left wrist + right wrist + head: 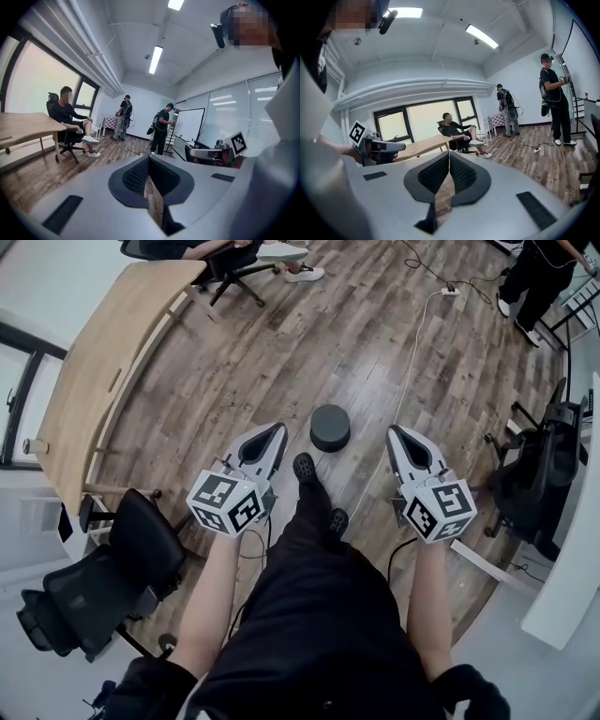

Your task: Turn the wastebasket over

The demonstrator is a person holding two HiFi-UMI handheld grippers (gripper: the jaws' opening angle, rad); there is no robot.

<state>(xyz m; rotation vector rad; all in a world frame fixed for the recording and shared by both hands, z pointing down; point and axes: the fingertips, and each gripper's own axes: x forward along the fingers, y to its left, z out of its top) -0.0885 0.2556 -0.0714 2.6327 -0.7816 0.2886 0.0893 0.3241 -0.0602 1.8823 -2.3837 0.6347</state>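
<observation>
Black trousers (319,615) fill the foreground; they belong to the person standing on the wooden floor (375,343), one black shoe (304,466) set ahead of the other. Both bare forearms (211,587) reach forward, each hand carrying a gripper. On the left gripper (277,429) the jaws are pressed together with nothing between them. The right gripper (394,431) looks the same, closed and empty. The two point forward and slightly down, side by side but well apart.

Just beyond the forward shoe, between the two gripper tips, the wastebasket (330,427) sits on the floor as a dark round shape seen from above. Neither gripper touches it. I cannot tell from here whether its mouth faces up or down.

On the person's left are a black office chair (103,577) and a curved wooden table (103,362), and another dark chair (544,465) stands to the right. A white cable (412,343) runs across the floor beyond the wastebasket. Farther off, a seated person (65,117) rests in a chair beside the table, and two standing people (163,126) are near a whiteboard (190,124).
</observation>
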